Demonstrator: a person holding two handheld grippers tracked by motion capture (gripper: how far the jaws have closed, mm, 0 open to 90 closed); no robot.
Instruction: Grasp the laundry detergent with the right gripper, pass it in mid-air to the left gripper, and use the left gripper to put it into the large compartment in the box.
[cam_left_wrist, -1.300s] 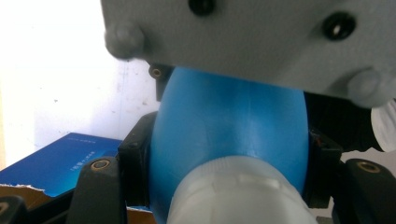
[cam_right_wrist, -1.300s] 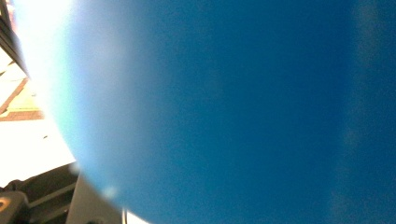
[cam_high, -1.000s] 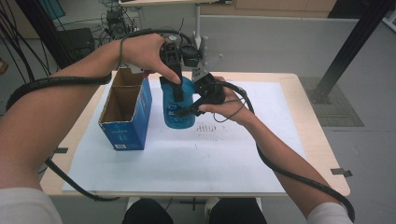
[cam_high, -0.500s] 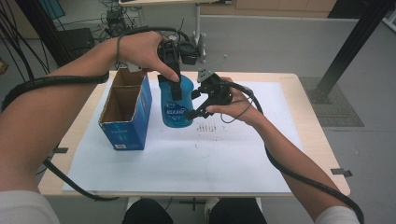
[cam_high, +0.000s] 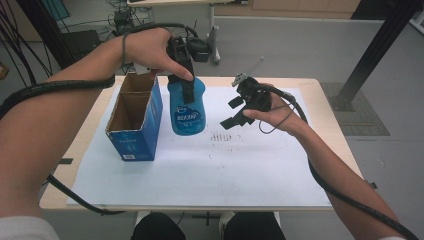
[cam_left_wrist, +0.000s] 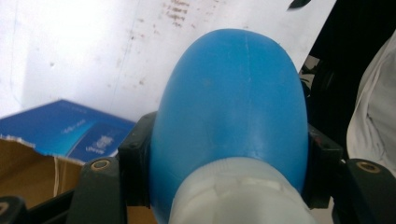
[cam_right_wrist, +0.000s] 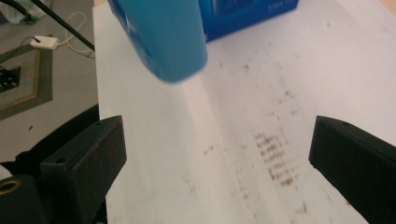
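Looking first at the biggest thing, we take the open blue box (cam_high: 134, 120) on the white sheet (cam_high: 225, 165) as our landmark: its top is open and it looks empty inside. Just beside the box, on its right, hangs the blue bottle (cam_high: 187, 111), upright and, as far as we can judge, lifted a little off the sheet. We think it is a stiff plastic bottle with smooth, rounded and maybe slippery sides; how heavy it is depends on the liquid inside, and we cannot tell how full it is. The narrow shoulder under the white cap (cam_left_wrist: 243, 196) seems the best place to take it, because the body gets wider below and cannot slide down.

Our left gripper (cam_high: 183, 65) is clenched on the bottle exactly there, one jaw at each side of the shoulder. This hand comes from above, wrist bent, jaws pointing down. Our right gripper (cam_high: 240, 107) is released, jaws wide apart with nothing between them. It is held well apart from the box, beyond the bottle, tilted toward the sheet
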